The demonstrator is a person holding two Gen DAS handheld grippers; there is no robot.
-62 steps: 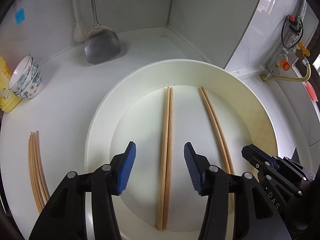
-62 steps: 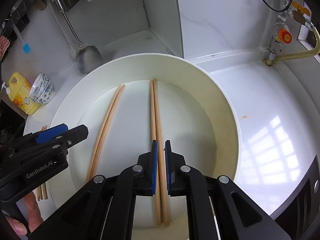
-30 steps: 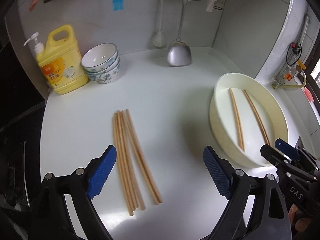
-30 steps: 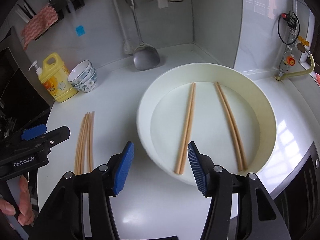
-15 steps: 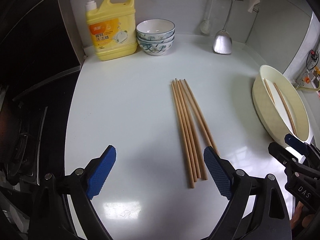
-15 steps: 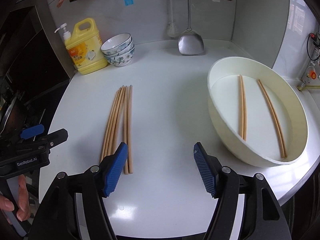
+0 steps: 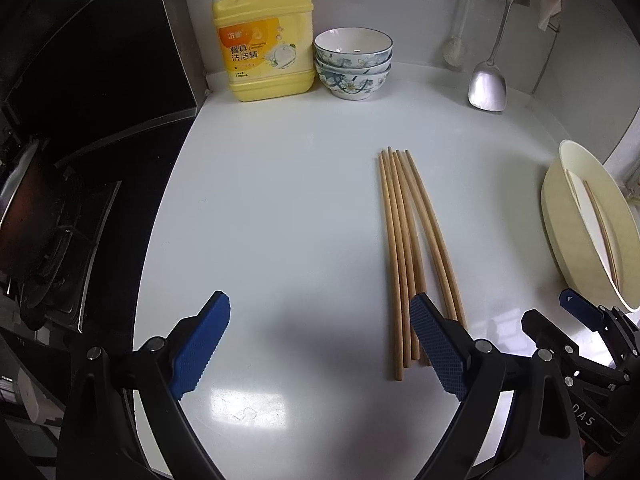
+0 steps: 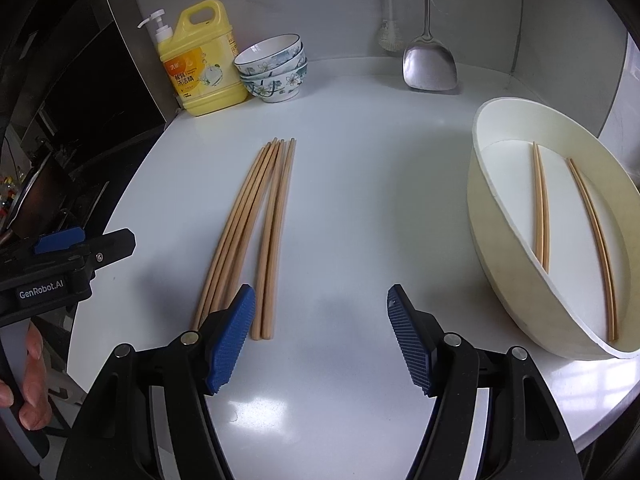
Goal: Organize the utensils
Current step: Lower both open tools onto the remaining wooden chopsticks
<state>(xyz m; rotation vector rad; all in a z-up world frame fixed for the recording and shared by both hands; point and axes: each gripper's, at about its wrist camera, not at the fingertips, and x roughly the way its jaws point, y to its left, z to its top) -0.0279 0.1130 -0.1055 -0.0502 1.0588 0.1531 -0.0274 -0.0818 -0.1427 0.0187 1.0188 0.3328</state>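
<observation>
Chopsticks, a bundle of long pale wooden sticks (image 8: pixel 256 236), lie flat on the glossy white table (image 8: pixel 360 184), packed side by side with their long axis running from the near edge away toward the back wall, the near ends splaying slightly into two groups. Two more pairs of wooden chopsticks (image 8: pixel 541 208) rest inside the wide cream round basin (image 8: pixel 486 216), well apart to the right of the bundle. Seen from the right wrist, the bundle's near ends sit just beside the left blue pad of the right gripper (image 8: pixel 320 334), outside the gap rather than within it; its jaws stand wide apart, grasping nothing. Seen from the left wrist, the same bundle (image 7: pixel 412 248) passes just beside the right pad of the left gripper (image 7: pixel 320 344), again outside the gap, and those jaws are likewise spread and empty. Both grippers flank the bundle about equally, so either could take it, judging by this; a small sideways shift should bring the sticks between the pads, which would then close across the axis.
</observation>
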